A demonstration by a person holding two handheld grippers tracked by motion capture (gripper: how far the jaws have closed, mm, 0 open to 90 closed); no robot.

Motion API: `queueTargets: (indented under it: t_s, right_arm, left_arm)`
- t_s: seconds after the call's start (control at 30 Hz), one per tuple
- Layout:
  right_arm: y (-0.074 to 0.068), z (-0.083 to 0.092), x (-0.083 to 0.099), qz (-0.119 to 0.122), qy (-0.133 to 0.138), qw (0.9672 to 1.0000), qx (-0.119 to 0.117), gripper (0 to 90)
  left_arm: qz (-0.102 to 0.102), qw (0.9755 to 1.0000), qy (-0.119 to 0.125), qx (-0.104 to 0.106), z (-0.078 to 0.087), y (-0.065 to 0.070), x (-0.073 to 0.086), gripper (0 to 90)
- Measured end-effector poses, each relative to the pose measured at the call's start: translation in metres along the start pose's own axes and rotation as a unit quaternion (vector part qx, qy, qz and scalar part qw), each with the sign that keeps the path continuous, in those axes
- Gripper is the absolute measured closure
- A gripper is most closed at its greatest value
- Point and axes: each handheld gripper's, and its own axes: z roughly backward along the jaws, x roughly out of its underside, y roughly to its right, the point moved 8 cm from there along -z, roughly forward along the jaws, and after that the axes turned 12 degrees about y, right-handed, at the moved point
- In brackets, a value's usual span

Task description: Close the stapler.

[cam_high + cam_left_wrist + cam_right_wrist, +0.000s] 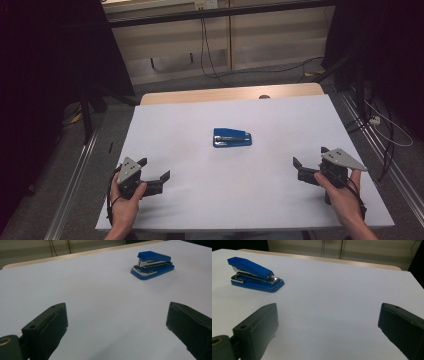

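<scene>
A blue stapler [232, 137] with a metal strip lies alone near the middle of the white table [280, 120]. In the left gripper view the stapler [152, 265] sits far off at the upper right; in the right gripper view the stapler [253, 275] is at the upper left. My left gripper [154, 169] rests near the front left of the table, jaws wide open, nothing between them. My right gripper [310, 156] rests near the front right, also open and empty. In both gripper views the left gripper [117, 322] and the right gripper [328, 322] stand well short of the stapler.
The table's far edge shows a bare wooden strip [230, 94]. Beyond it are a pale wall panel and hanging cables [206, 45]. Metal rails [75, 175] run along the floor at both sides, with dark stands at the left.
</scene>
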Motion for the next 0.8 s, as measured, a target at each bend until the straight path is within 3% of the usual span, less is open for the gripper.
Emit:
queueTargets:
  t_s: [0.17,0.23,0.37,0.47,0.57,0.67,0.8]
  right_arm:
    - [0.002,0.006,0.006,-0.016,-0.002,0.9998,0.008,2.9]
    - [0.001,0.008,0.006,-0.015,0.001,0.9999,0.008,2.9]
    - [0.002,0.014,0.005,-0.011,0.014,0.9997,0.015,2.6]
    - [0.003,0.018,0.005,0.002,0.02,0.9997,0.016,2.6]
    - [0.003,0.018,0.007,0.013,0.021,0.9995,0.017,2.6]
    - [0.003,0.016,0.007,0.005,0.026,0.9995,0.018,2.5]
    - [0.005,0.016,0.004,-0.005,0.03,0.9993,0.02,2.0]
  left_arm:
    - [-0.007,0.9999,0.006,-0.009,0.013,-0.004,0.002,4.0]
    - [0.001,0.9998,0.011,-0.016,0.016,-0.005,0.003,4.0]
    - [0.023,0.9996,0.006,-0.013,0.019,-0.005,0.008,4.0]
    - [0.016,0.9996,0.016,-0.014,0.02,-0.007,0.005,4.0]
    - [0.026,0.9993,0.02,-0.017,0.022,-0.009,0.003,4.0]
    - [0.027,0.9993,0.018,-0.02,0.02,-0.01,0.004,4.0]
    - [0.007,0.9996,0.016,-0.02,0.019,-0.008,0.003,4.0]
